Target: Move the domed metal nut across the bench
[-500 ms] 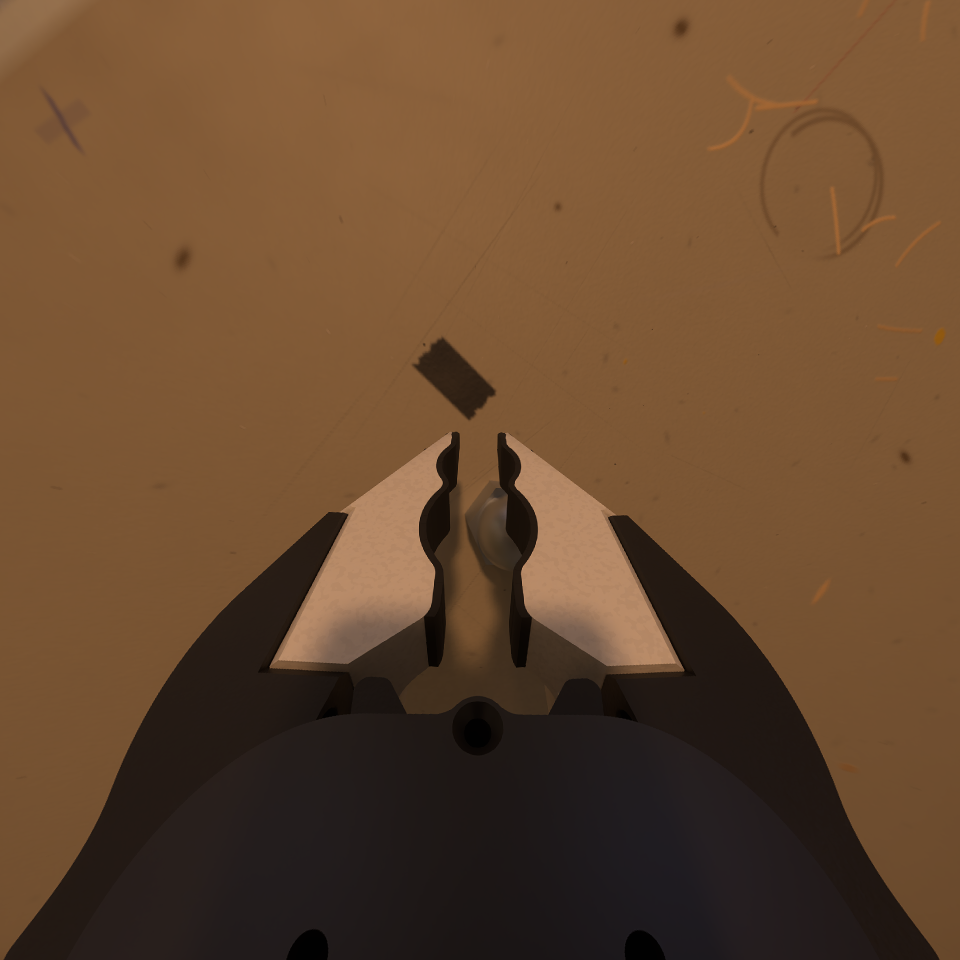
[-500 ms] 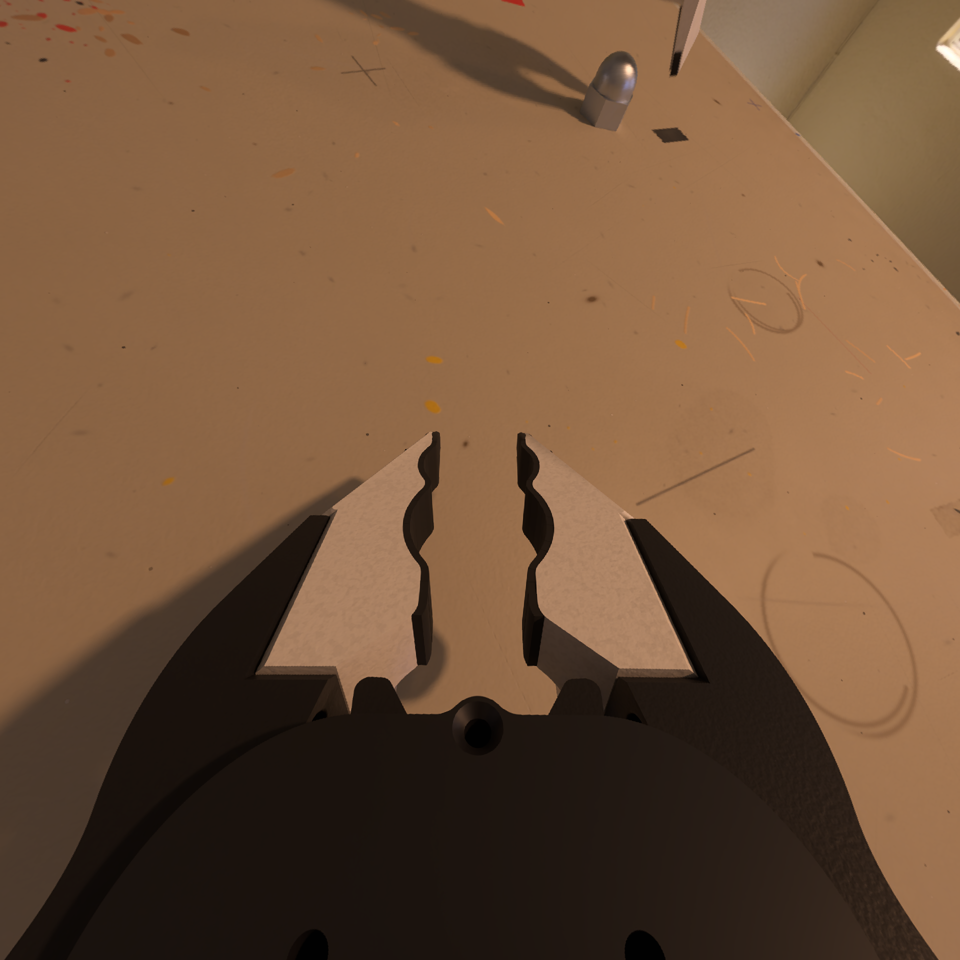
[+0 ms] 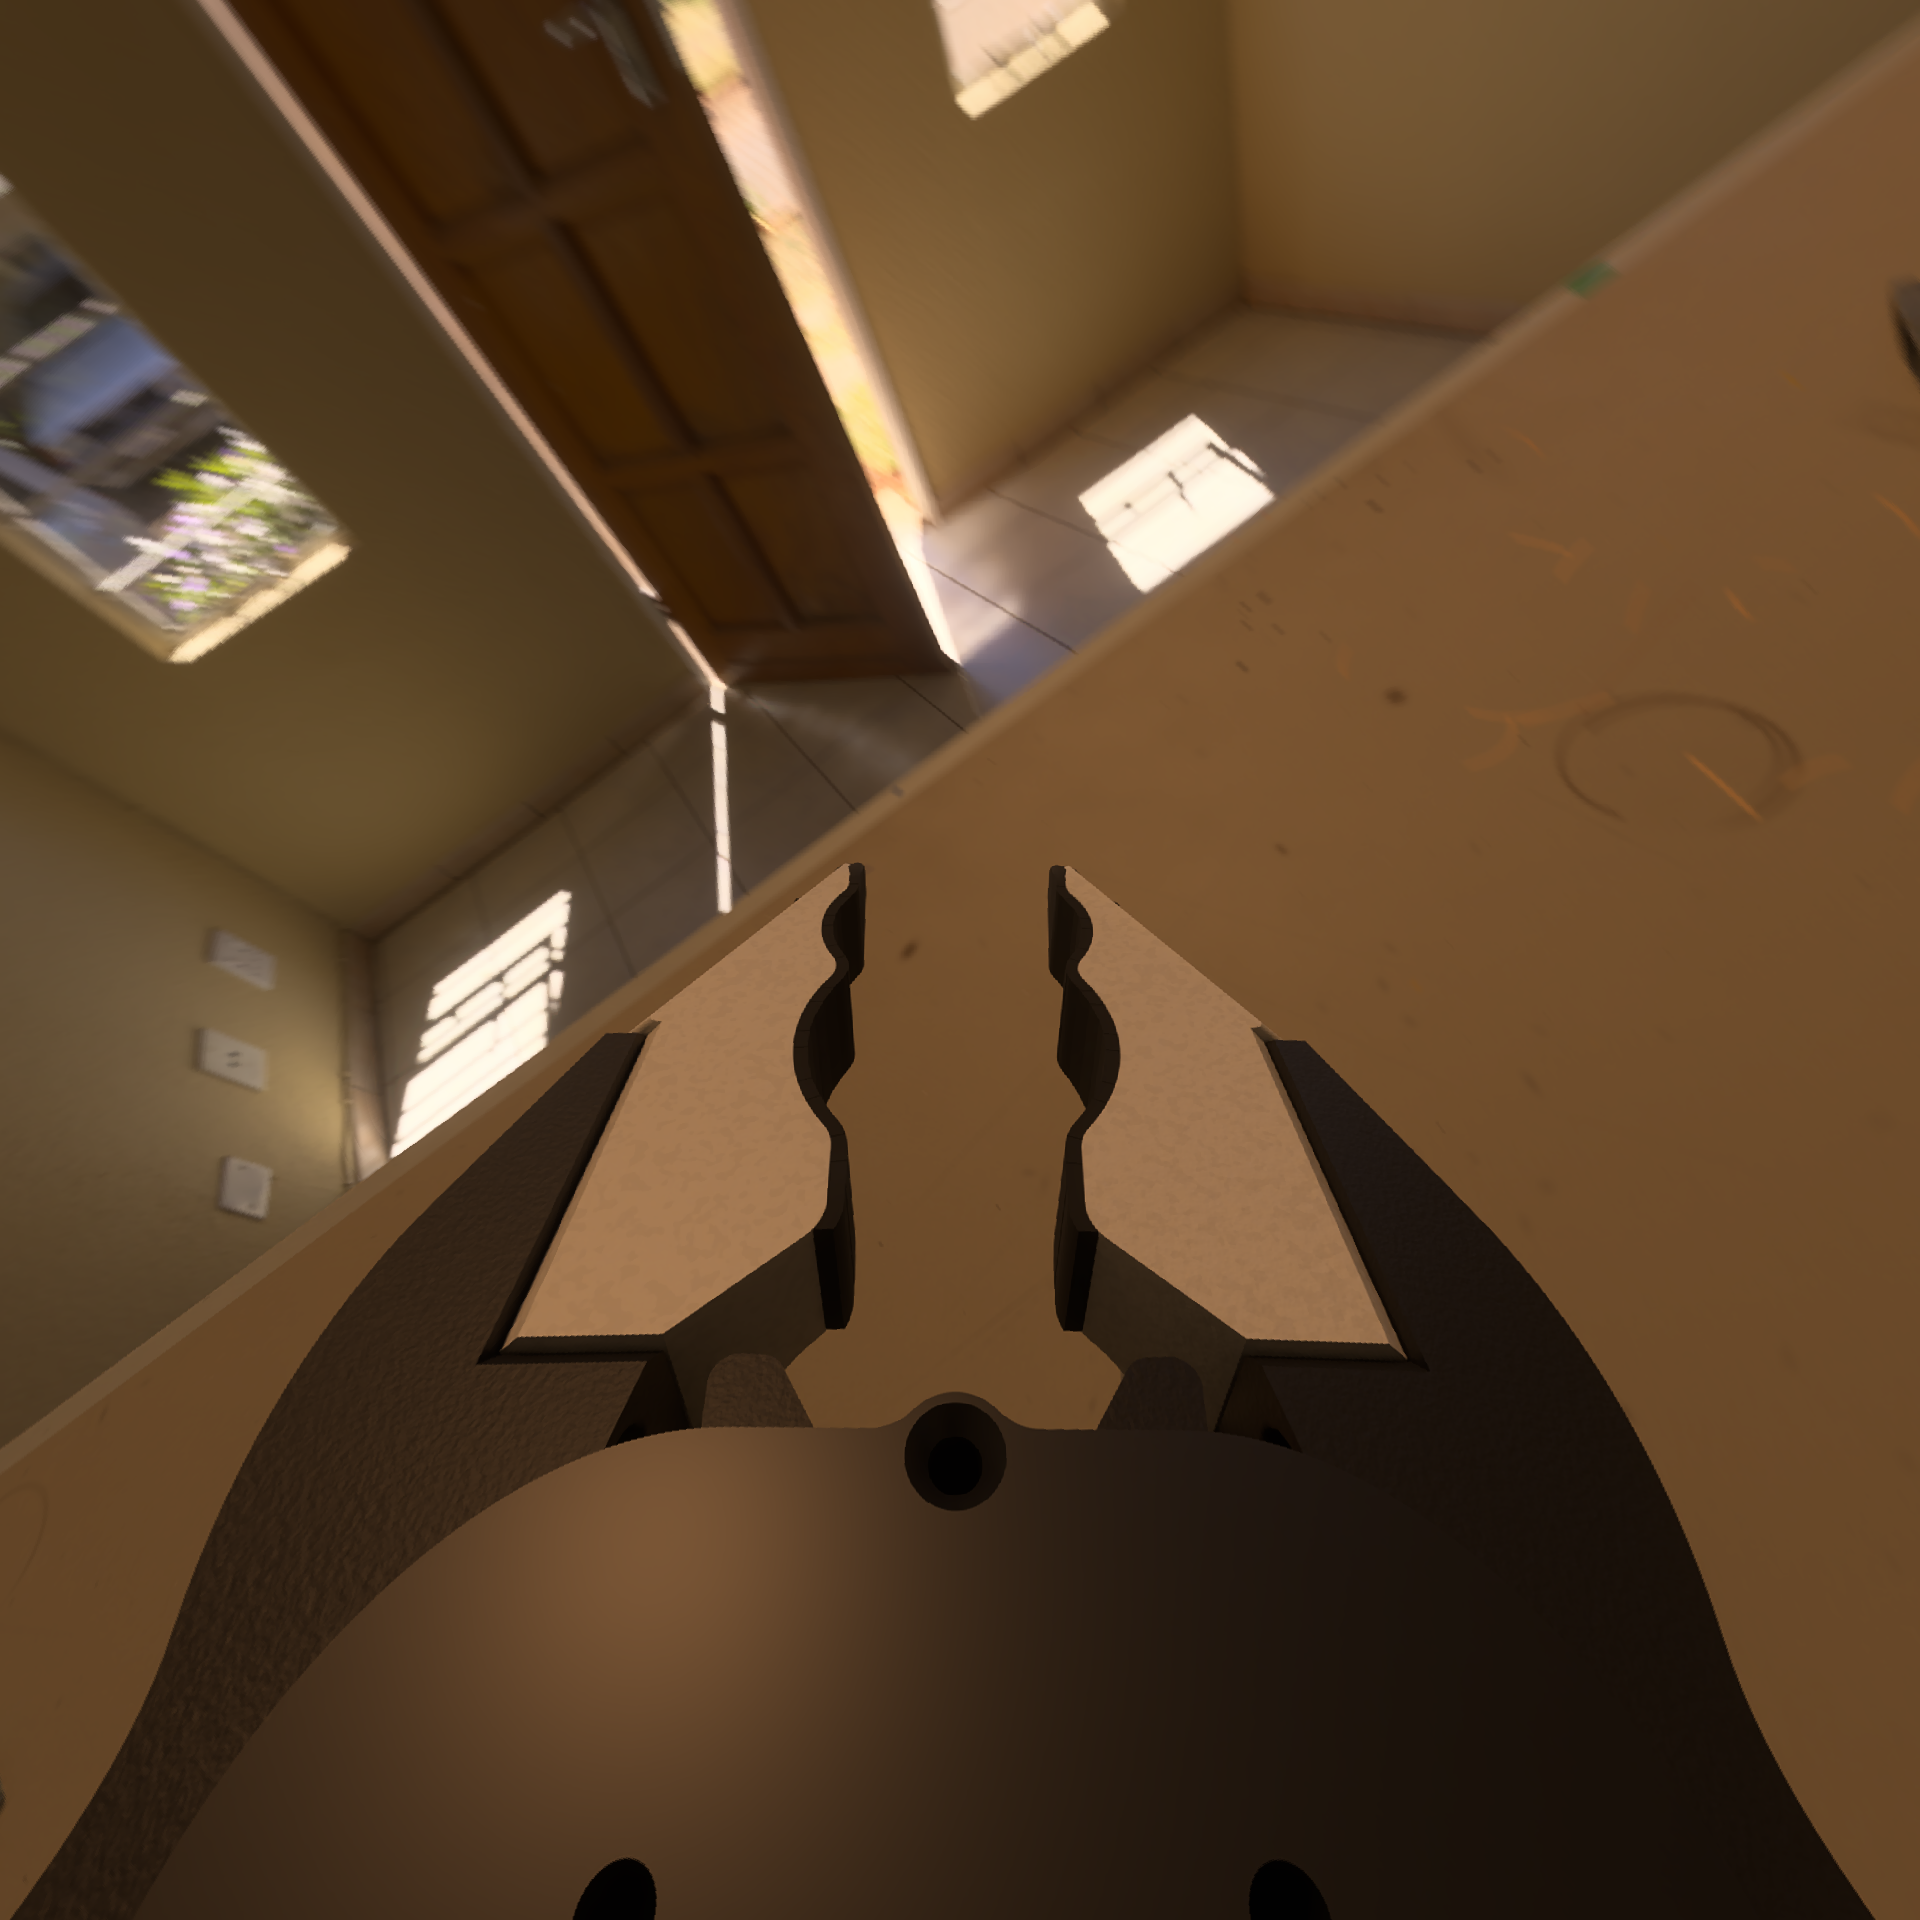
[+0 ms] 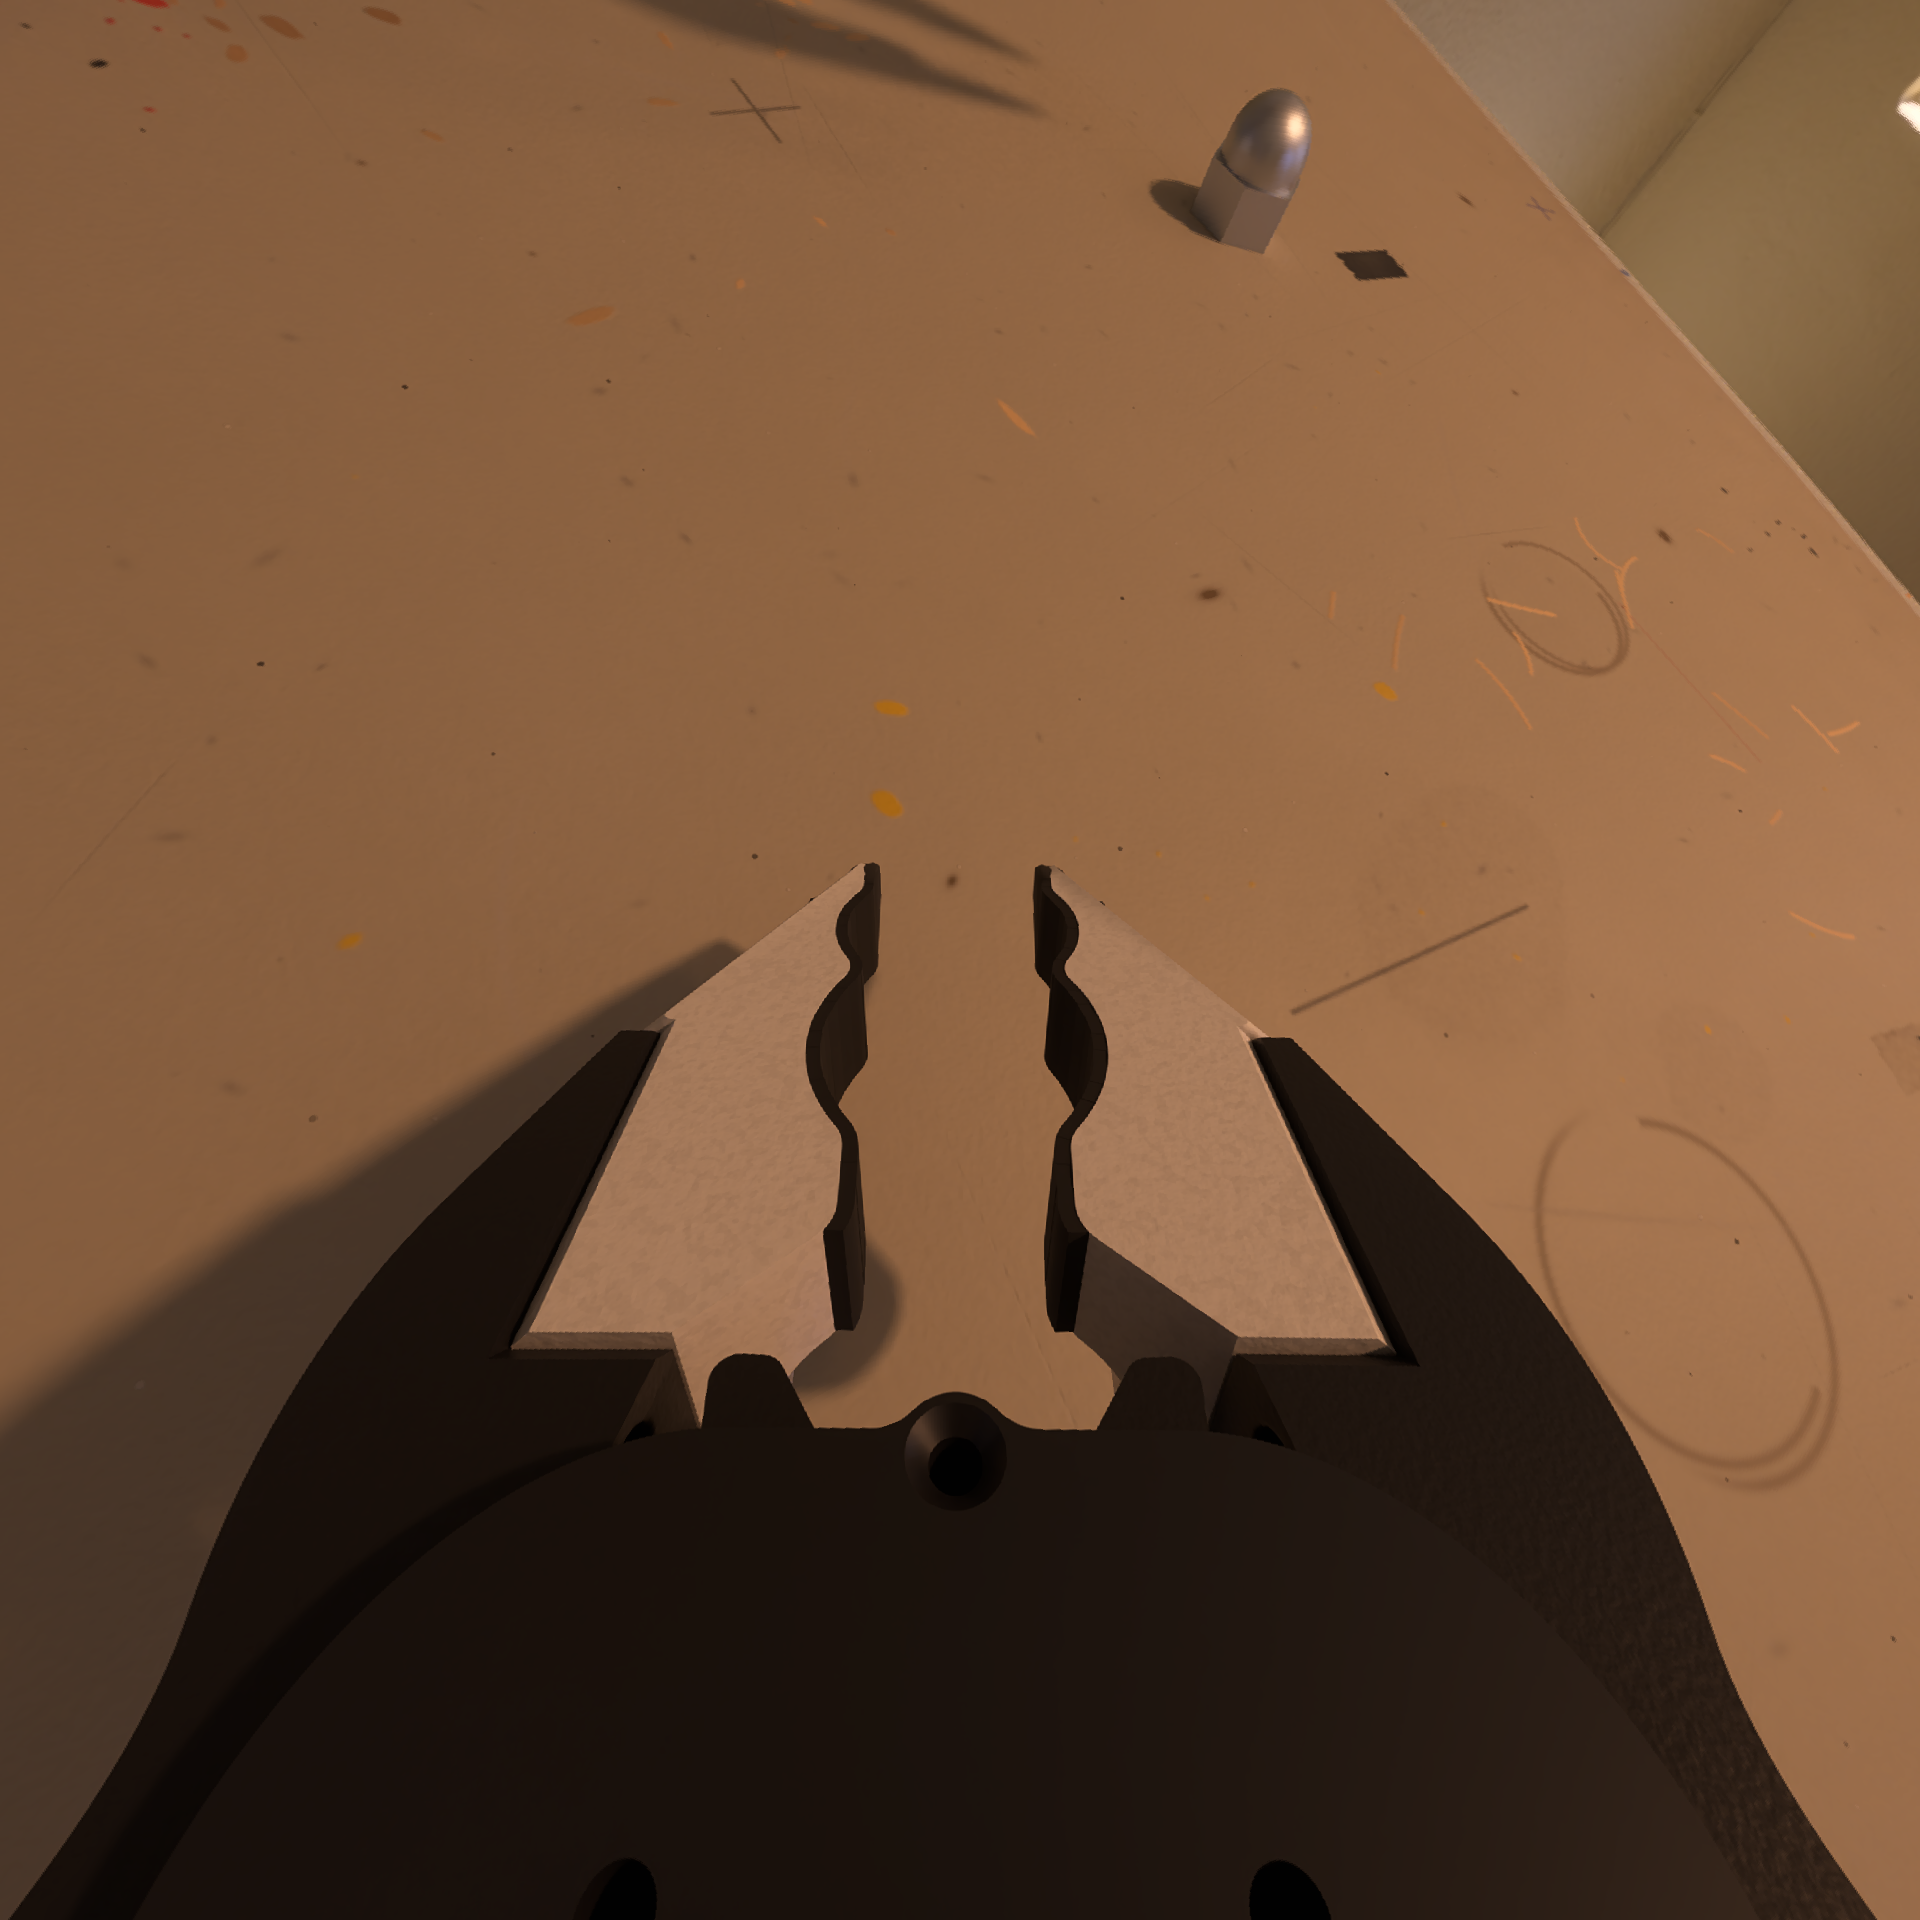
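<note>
One nut: the domed metal nut (image 4: pixel 1252 171) stands upright on its hex base on the bench (image 4: pixel 520 520), free of any grip, far ahead and a little right of the right hand-held gripper (image 4: pixel 956 883).
Beside it: a small dark square patch (image 4: pixel 1371 265) lies just right of the nut, towards the bench edge.
Change: half a second ago the left hand-held gripper (image 3: pixel 956 883) was nearly closed around the nut; now it is parted, empty, and tipped up towards the bench edge and the room beyond, with the nut out of its view.
Meaning: judged from this, the nut has been released and the left hand-held gripper is backing away; the move looks done or close to it.
Right hand-held gripper: jaws parted at a middling gap, holding nothing, low over bare bench, as before.
Shadow: a long dark streak (image 4: pixel 862 42) crosses the bench left of the nut.
</note>
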